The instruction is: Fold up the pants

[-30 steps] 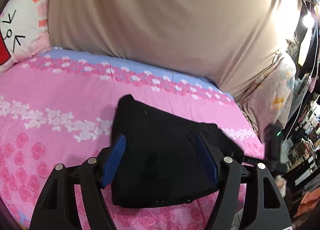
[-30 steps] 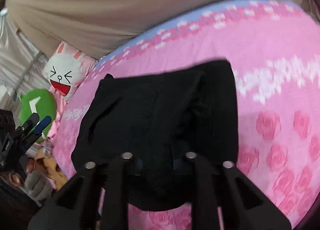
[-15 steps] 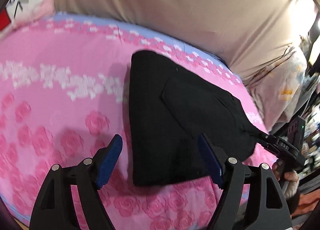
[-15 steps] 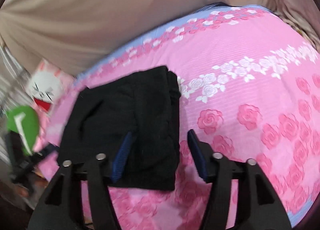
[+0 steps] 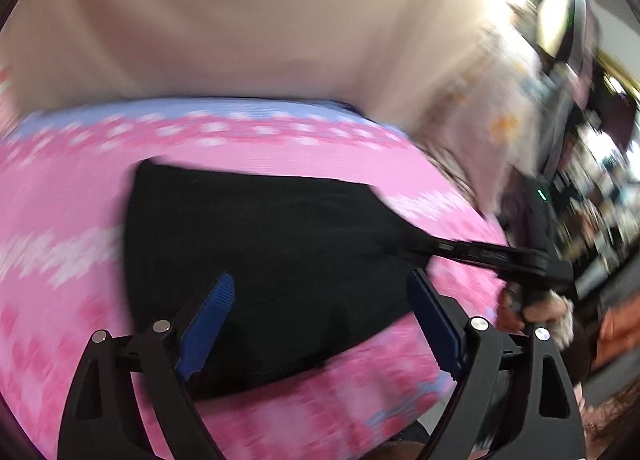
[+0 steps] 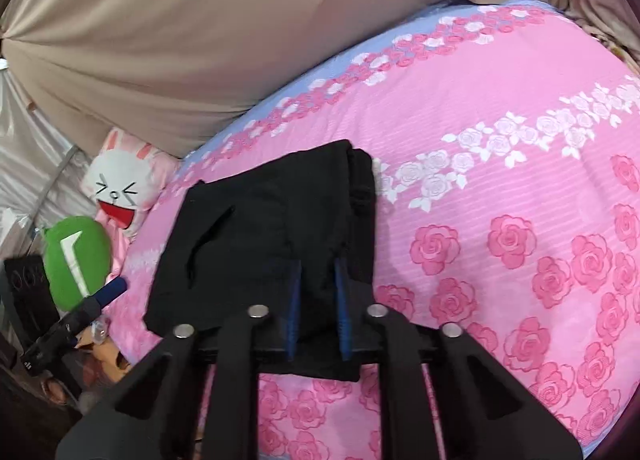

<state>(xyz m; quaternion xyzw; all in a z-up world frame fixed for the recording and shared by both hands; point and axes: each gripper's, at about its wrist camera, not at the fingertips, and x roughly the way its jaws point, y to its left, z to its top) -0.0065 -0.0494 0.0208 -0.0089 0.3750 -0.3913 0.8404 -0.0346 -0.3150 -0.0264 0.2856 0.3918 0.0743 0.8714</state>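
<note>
Pink bedspread (image 6: pixel 500 188), pants (image 6: pixel 260 228) pinched between right fingers (image 6: pixel 340 300)

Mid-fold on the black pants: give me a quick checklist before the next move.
1. Right gripper pinching pants, having just closed: ok.
2. Left gripper open, holding nothing, jaws having just widened: ok.
3. Pants lie folded on the bedspread: ok.
4. Pants clear of the pillow: ok.
5. How many layers the right fingers caught: cannot tell.
6. Left view sharp enough to aim: not ok, blurred.

Left tongs (image 5: pixel 320 324) agape, right tongs (image 6: pixel 316 292) pinched.
</note>
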